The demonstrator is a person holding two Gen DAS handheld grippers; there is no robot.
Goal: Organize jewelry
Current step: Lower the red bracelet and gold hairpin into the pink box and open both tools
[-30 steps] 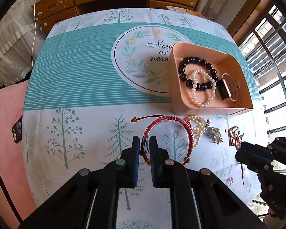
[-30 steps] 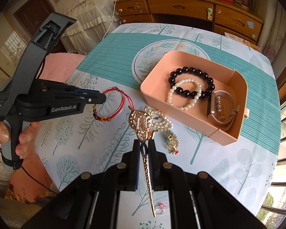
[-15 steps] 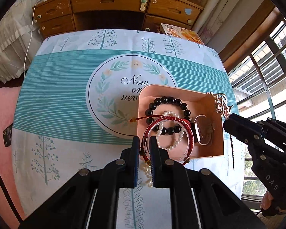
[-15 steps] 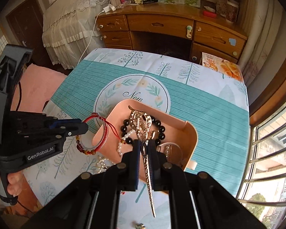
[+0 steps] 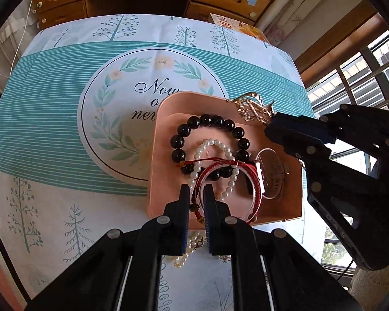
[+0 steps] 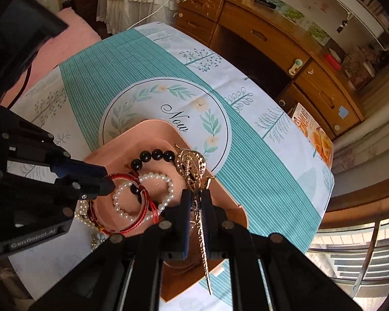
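Tablecloth (image 5: pixel 51 108): one pink tray (image 5: pixel 155 155), three items inside; left gripper (image 5: pixel 196 194) pinching red bracelet (image 5: pixel 254 181), right gripper (image 6: pixel 196 199) pinching gold hairpin (image 6: pixel 192 165).

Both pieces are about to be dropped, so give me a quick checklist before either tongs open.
1. Left tongs shut on red woven cord bracelet: ok.
2. Bracelet over pink rectangular plastic tray: ok.
3. Right tongs shut on gold filigree hairpin: ok.
4. Hairpin's ornate head over tray: ok.
5. Hairpin's tip inside tray outline: not ok.
6. Height above black bead bracelet: cannot tell.
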